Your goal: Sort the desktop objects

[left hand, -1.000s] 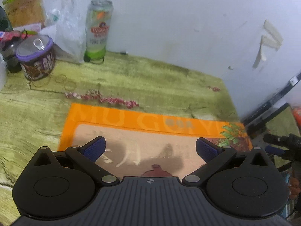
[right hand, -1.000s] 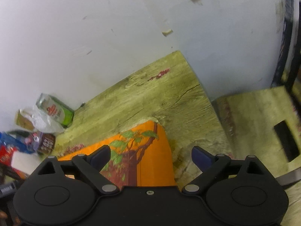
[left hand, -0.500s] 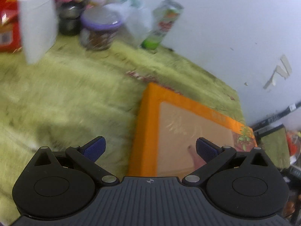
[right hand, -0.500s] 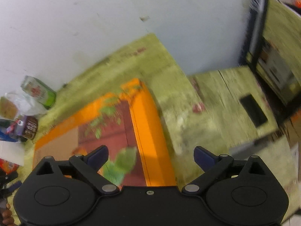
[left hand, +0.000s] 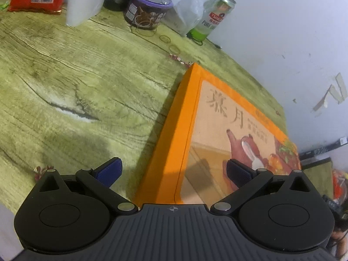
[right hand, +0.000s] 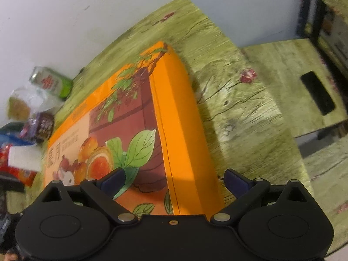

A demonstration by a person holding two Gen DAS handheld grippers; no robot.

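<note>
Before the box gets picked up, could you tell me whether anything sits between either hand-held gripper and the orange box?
Nothing visible does. The left hand-held gripper and the right hand-held gripper each straddle an opposite edge of the orange box, open, with no object between.

The left hand-held gripper (left hand: 173, 170) swung to straddle the orange box's (left hand: 217, 130) left edge; the right hand-held gripper (right hand: 175, 180) dropped to straddle its right edge, jaws wide.

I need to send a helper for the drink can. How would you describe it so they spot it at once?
Look along the white wall at the table's far edge. Beside the clear plastic bag stands a tall can, the only one with a green base and white label.
</note>
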